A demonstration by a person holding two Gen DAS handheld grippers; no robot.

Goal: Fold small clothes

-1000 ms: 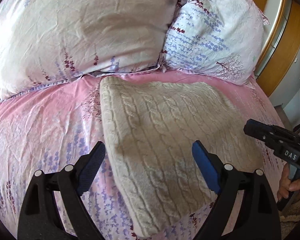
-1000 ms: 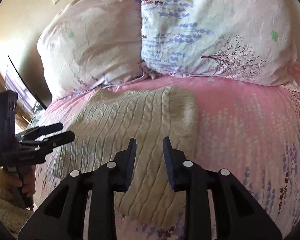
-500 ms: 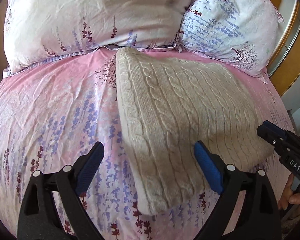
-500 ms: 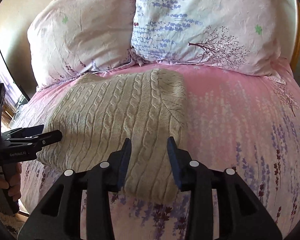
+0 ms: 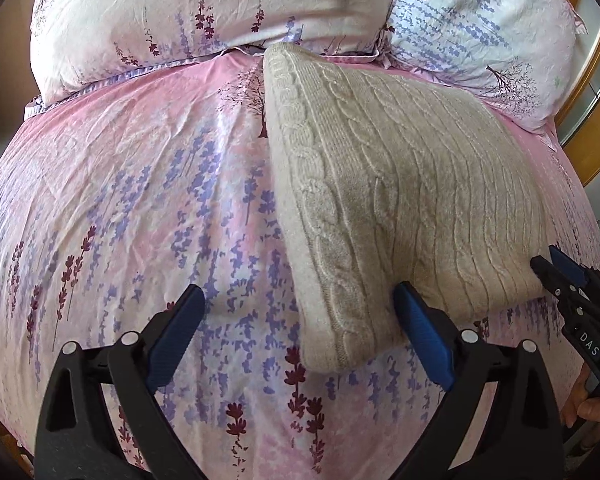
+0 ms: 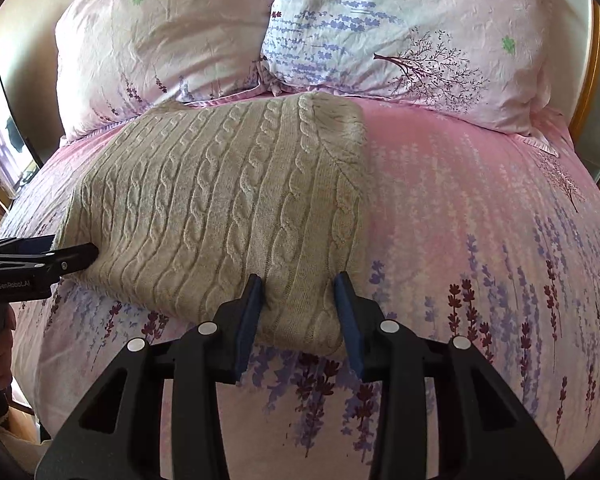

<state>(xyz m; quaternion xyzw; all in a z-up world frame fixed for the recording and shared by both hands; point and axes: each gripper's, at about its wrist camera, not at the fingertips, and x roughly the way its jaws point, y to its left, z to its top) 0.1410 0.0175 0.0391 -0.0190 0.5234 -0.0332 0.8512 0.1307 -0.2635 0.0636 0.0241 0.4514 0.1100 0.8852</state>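
Left gripper (image 5: 296, 332): jaws spread wide, grasping nothing — the near left corner of the sweater lies between the blue pads, touching neither by the look of it.
Right gripper (image 6: 300, 316): jaws parted about the sweater's near right corner, one pad at each side of the knit; not clamped, no cloth pinched or lifted.
Sweater (image 6: 228, 200): cream cable-knit, already folded into a thick rectangle, flat on the bedsheet, its far edge just short of the pillows.
Bedsheet (image 5: 140, 208): pink, lavender print, mildly wrinkled left of the sweater.
Pillows (image 6: 380, 28): two, beyond the sweater's far edge, the gap between them in line with it.
Step in hand (judged): the fold looks nearly done; a last halving or a tidy-up seems left.
Risk, layers: the knit is thick and stacked — a shallow bite at the sweater's near corner would likely take only the top layer and peel the fold open.
Risk, sheet: a low bite could catch the bedsheet under the sweater and drag it along.
Risk, uneven lift: corners raised out of step would skew the rectangle toward the pillows.
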